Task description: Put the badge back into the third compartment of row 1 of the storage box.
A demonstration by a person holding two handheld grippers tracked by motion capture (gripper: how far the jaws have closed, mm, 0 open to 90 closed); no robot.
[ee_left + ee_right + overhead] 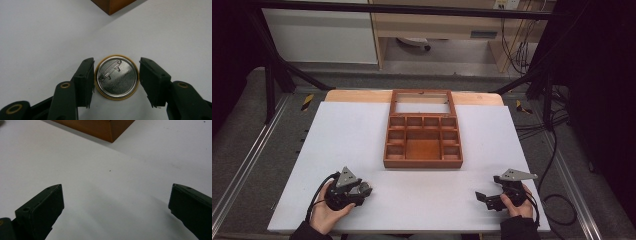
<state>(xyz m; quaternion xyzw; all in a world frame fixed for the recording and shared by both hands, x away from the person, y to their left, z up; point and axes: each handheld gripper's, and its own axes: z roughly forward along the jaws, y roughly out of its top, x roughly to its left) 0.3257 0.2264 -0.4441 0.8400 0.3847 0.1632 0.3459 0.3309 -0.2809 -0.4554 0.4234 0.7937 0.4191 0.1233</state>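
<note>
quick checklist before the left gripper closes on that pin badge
1. Pin badge sits between the left gripper jaws: ok.
2. Jaws apart, one on each side of its rim: ok; the left one is close, touching or not cannot tell.
3. Badge lies flat, pin side up, on the white board: ok.
4. Wooden box stands clear of the badge: ok.
5. Right gripper open, nothing between its jaws: ok.
6. Which box compartment is meant: cannot tell.
</note>
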